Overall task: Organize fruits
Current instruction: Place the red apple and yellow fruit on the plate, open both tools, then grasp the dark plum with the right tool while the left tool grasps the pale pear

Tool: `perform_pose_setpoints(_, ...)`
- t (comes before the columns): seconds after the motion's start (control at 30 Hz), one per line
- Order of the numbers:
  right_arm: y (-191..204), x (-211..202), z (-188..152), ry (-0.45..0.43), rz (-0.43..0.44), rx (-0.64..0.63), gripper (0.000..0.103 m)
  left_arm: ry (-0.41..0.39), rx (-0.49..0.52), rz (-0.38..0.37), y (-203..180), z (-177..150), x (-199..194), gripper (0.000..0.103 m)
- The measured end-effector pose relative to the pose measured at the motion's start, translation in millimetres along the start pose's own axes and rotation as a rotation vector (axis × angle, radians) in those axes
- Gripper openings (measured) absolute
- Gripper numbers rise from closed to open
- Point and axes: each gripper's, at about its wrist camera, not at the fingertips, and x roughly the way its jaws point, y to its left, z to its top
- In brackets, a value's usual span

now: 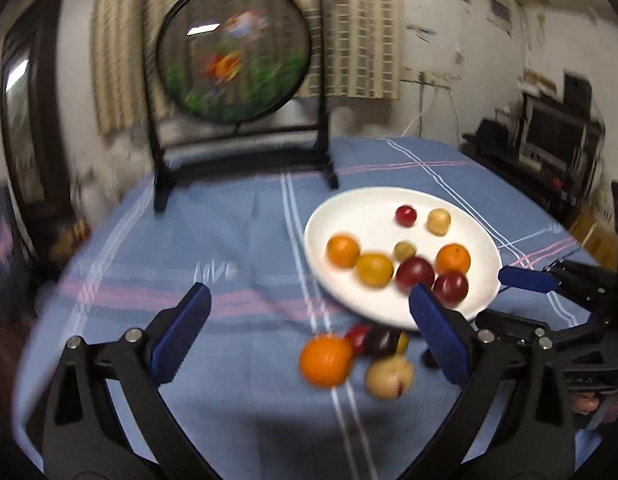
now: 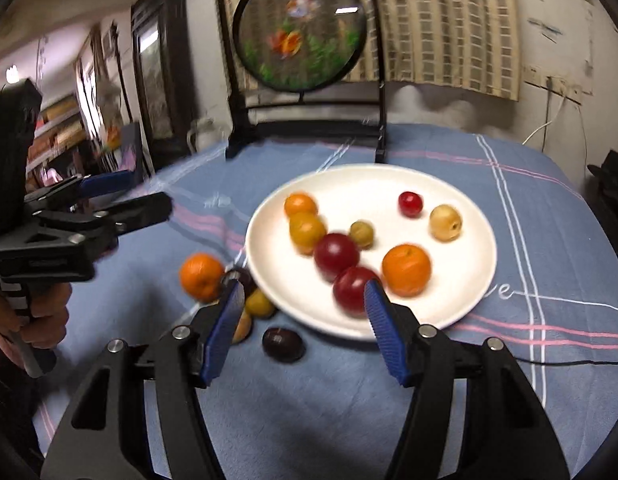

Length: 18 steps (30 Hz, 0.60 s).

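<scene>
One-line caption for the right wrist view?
Open right gripper hovers at the white plate of fruit, with an orange lying on the cloth.

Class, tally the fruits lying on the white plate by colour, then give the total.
Orange fruits: 2
Red fruits: 3
Yellow or golden fruits: 2
Olive-green fruit: 1
Total on the white plate: 8

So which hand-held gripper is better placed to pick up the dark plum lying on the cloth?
Probably the right hand-held gripper: it is open and empty, and the dark plum lies just below its fingers, off the white plate. The left hand-held gripper is also open, but sits farther to the side.
</scene>
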Motion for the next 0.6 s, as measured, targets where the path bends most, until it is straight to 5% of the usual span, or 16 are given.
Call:
perform_pose_setpoints(0.07,5.6,7.3,-4.8,0.050,0.001,-0.017,0.063,0.069,-0.082,0.102,15.4,-14.5,7.2,0.101)
perform_pose_setpoints(0.2,6.4,19.9,-9.8,0.138,0.029,0.004,0.062,0.073,-0.110,0.151,26.1,-25.2,6.6,0.101)
perform_pose_setpoints(0.6,16.1,43.7,-20.8,0.213,0.020,-0.026,0.053,0.061,-0.176,0.132,35.7,-24.6,-6.0,0.101)
